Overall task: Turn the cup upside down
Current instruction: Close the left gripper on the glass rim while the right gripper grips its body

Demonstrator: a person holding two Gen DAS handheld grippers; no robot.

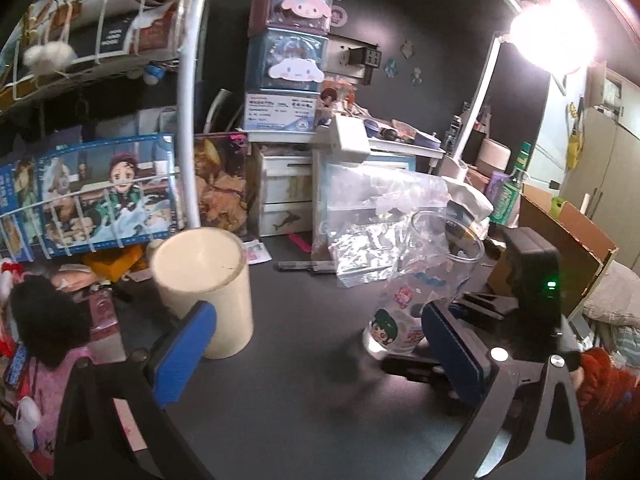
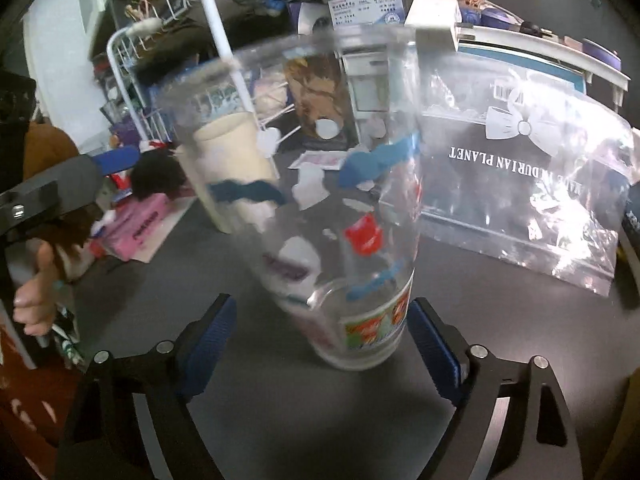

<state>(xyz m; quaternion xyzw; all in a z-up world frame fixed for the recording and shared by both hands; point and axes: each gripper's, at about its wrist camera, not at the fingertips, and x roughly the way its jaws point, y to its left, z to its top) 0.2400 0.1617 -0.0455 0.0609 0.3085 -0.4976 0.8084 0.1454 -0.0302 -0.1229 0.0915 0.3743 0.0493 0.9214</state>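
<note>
Ahead of the left gripper [image 1: 316,344], gaping wide and holding nothing, the clear printed cup [image 1: 420,292] is standing rim-up beyond its right-hand finger. Between the right gripper [image 2: 320,344] jaws, spread and not yet touching, the cup [image 2: 320,208] is looking light, rigid, slick; gripping low seems safest.

I see a cream tumbler [image 1: 206,280] upside down on the dark desk [image 1: 304,380] — behind it a clear plastic bag [image 2: 520,184], stacked character boxes [image 1: 290,52] and a lit lamp [image 1: 554,34].
</note>
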